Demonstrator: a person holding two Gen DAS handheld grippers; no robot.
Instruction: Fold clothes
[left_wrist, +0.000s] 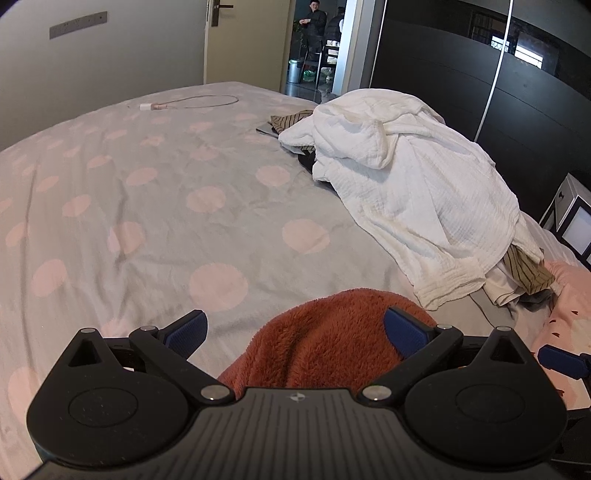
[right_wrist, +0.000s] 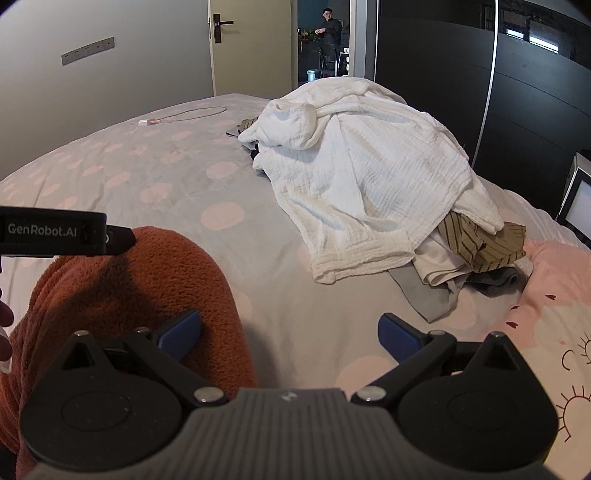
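Observation:
A rust-red fleece garment (left_wrist: 321, 339) lies bunched on the bed at the near edge. My left gripper (left_wrist: 295, 328) is open just above it, its fingers spread to either side of the bunch. In the right wrist view the same fleece (right_wrist: 147, 288) lies at the lower left, under the left gripper's body (right_wrist: 55, 230). My right gripper (right_wrist: 290, 332) is open and empty over the sheet, just right of the fleece. A pile of clothes topped by a white waffle-weave garment (left_wrist: 406, 184) lies to the right, also in the right wrist view (right_wrist: 362, 177), with a striped olive piece (right_wrist: 476, 240) under it.
The bed has a grey sheet with pink dots (left_wrist: 147, 203). A charger and cable (left_wrist: 184, 101) lie at its far side. A pink quilt (right_wrist: 546, 314) covers the near right. Dark wardrobes (left_wrist: 461, 66) and a white box (left_wrist: 576, 214) stand to the right. A person (left_wrist: 316, 26) stands in the far doorway.

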